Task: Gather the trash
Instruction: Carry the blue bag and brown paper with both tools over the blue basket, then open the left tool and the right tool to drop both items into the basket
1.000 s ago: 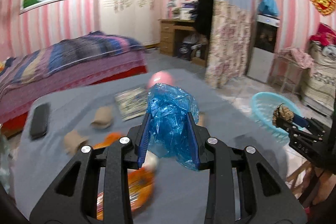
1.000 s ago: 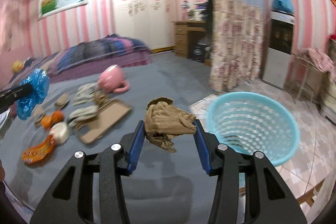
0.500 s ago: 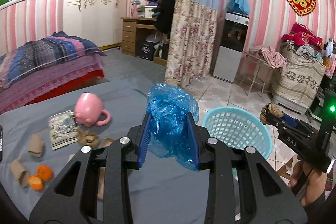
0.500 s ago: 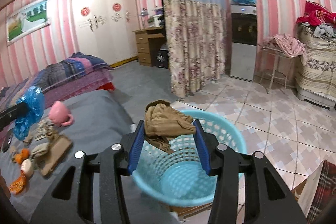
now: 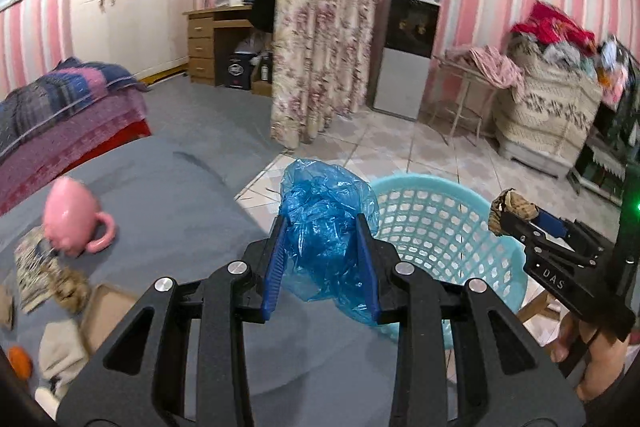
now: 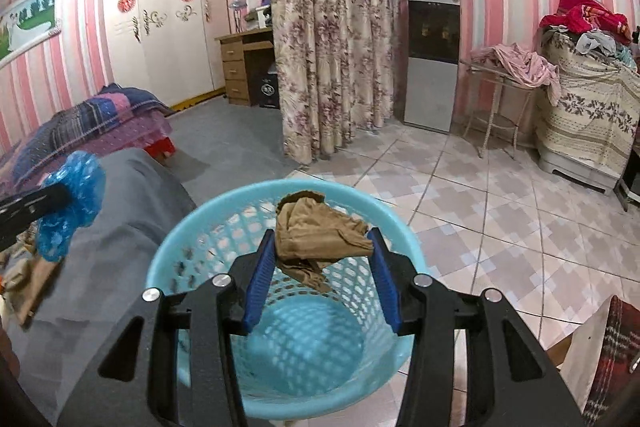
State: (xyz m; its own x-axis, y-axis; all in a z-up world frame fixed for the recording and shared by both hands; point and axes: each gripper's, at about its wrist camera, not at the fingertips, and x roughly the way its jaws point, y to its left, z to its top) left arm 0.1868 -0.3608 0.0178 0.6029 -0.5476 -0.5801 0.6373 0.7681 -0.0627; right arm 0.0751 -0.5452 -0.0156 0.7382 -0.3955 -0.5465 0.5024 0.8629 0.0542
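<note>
My left gripper [image 5: 323,227] is shut on a crumpled blue plastic bag [image 5: 326,215], held near the grey table's right edge, just left of a light blue lattice basket [image 5: 444,223]. In the right wrist view my right gripper [image 6: 322,241] is shut on a crumpled brown paper wad [image 6: 316,239], held right over the open basket [image 6: 188,239]. The basket's inside looks bare. The right gripper with its brown wad [image 5: 514,209] also shows at the right of the left wrist view, and the blue bag [image 6: 72,203] at the left of the right wrist view.
On the grey table [image 5: 168,195] lie a pink mug [image 5: 72,219], a printed paper [image 5: 36,267], a cardboard piece [image 5: 108,315], a pale wad [image 5: 60,351] and something orange [image 5: 18,363]. Tiled floor [image 6: 480,211], a floral curtain [image 6: 320,75] and a bed [image 6: 88,131] lie around.
Both grippers swung right, away from the table's clutter toward the basket. The right one now hangs over the basket's opening; the left one has come up beside its rim. Both grips are unchanged.
</note>
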